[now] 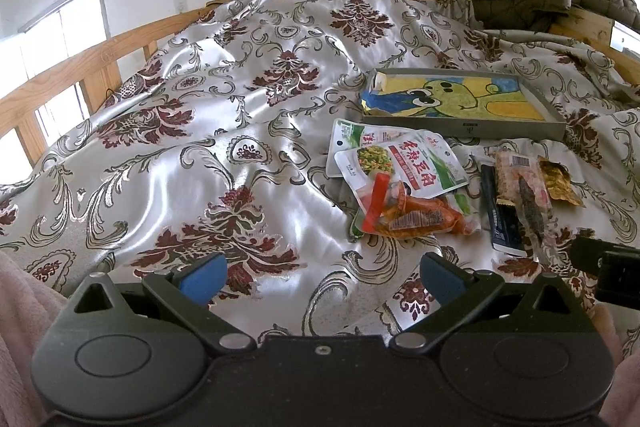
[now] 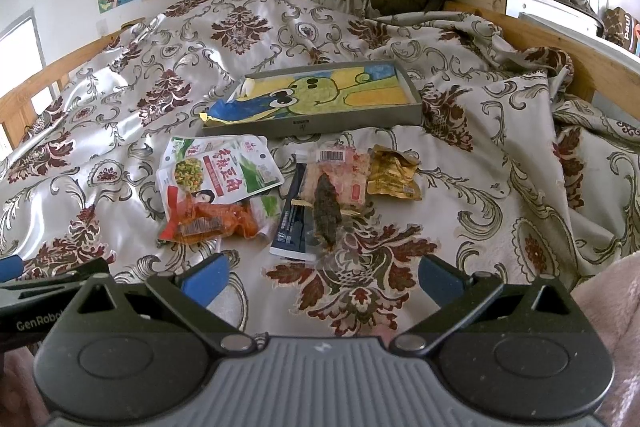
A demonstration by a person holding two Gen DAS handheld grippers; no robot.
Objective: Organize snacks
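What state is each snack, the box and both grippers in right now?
Left gripper: open, empty, above the bedspread.
Right gripper: open, empty.
Grey box: lid off, holds only a drawing, no snacks.
Green bean pouches: sealed, stacked, on the bedspread.
Orange-red pack: lying partly over the pouches.
Dark blue stick pack: flat, under the clear fish pack.
Gold packet: crumpled, apart from the pile.

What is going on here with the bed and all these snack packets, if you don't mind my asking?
A person holds two grippers over a bedspread, about to tidy snacks. Both the left gripper and right gripper are open and empty. The snack packets lie loose in front of a shallow grey box, which holds only a cartoon drawing.
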